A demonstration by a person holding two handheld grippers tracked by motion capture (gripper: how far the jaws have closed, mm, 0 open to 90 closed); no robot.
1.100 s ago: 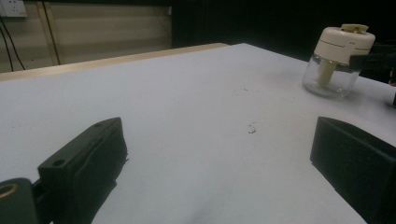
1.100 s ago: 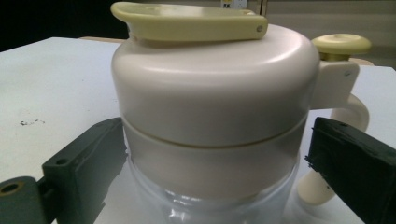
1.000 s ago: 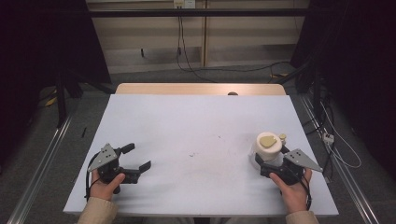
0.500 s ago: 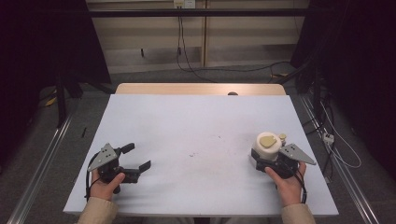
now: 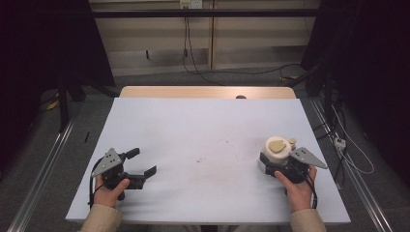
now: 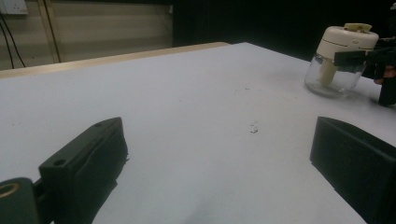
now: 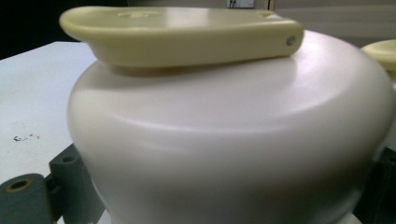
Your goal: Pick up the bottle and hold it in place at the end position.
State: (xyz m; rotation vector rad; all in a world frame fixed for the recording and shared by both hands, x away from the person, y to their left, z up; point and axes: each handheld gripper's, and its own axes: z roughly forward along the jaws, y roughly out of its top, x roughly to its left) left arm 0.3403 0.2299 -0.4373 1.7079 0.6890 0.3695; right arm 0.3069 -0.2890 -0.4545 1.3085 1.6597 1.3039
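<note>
**Right gripper on the jar, left gripper idle**

Our right gripper (image 5: 271,163) has its jaws closed around the jar (image 5: 275,151), one on each side of it; in the right gripper view the jar's cream lid (image 7: 233,140) sits between the two dark jaws, with the pale yellow flap (image 7: 182,35) lying flat across its top; from the left gripper view we see the jar (image 6: 338,60) upright on the table, clear glass below and cream lid above, with a dark jaw crossing the glass just under the lid; the jar stands at the right side of the table (image 5: 203,130), near the front edge, and our right hand (image 5: 296,186) holds the gripper from behind it.

Our left gripper (image 5: 142,163) has its jaws spread wide with nothing between them; in its own view the two black jaws stand well apart over bare white surface, with a few small dark specks (image 6: 253,127) on the table ahead; our left hand (image 5: 110,189) holds it at the front left of the table, well apart from the jar.

Beyond the white surface a strip of wooden edge (image 5: 208,92) shows at the far side; cables (image 5: 232,71) trail across the floor behind it.
</note>
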